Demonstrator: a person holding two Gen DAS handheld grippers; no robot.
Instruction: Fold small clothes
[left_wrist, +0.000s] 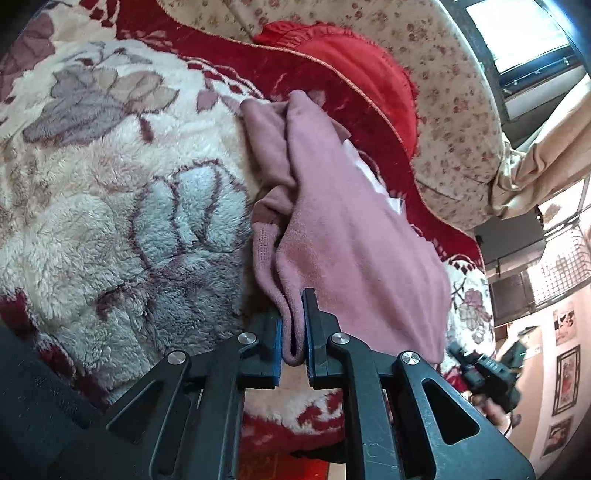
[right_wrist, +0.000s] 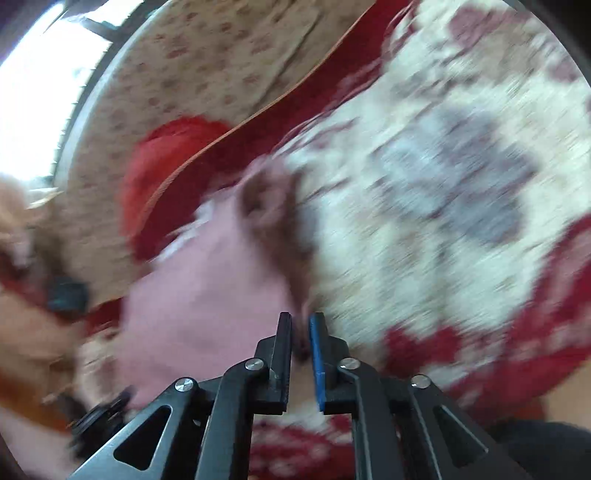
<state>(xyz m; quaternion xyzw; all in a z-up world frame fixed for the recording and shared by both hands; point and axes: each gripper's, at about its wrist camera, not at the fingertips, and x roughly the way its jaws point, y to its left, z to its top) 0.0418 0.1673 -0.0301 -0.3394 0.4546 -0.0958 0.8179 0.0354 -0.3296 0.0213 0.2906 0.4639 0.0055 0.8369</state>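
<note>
A small pink garment (left_wrist: 332, 229) of soft fleece lies stretched over a plush blanket (left_wrist: 110, 192), its near hem lifted and its far end bunched into folds against the blanket's dark red border. A patch of white shows on the garment's right side, though what it is cannot be told.

The left tongs (left_wrist: 293, 325) are clenched on a doubled fold of the garment's near edge; the cloth loops down between the blue-faced pads and hangs just below them. In the right wrist view the picture is heavily blurred, yet the pink garment (right_wrist: 207, 288) fills the left of centre, and the right tongs (right_wrist: 300, 332) are clenched on a thin pinch of its edge, pink cloth visible in the narrow slot between the pads. From the left wrist view the right tongs appear again at the far right, small and dark, gripped by a hand (left_wrist: 495, 410).

The blanket is cream with grey and mauve flower shapes and deep red borders. Beyond it lies a red cushion (left_wrist: 354, 62) with a frilled rim, resting against a beige cover (left_wrist: 454, 122) printed with small flowers. A bright window (left_wrist: 524, 33) stands at the far right.
</note>
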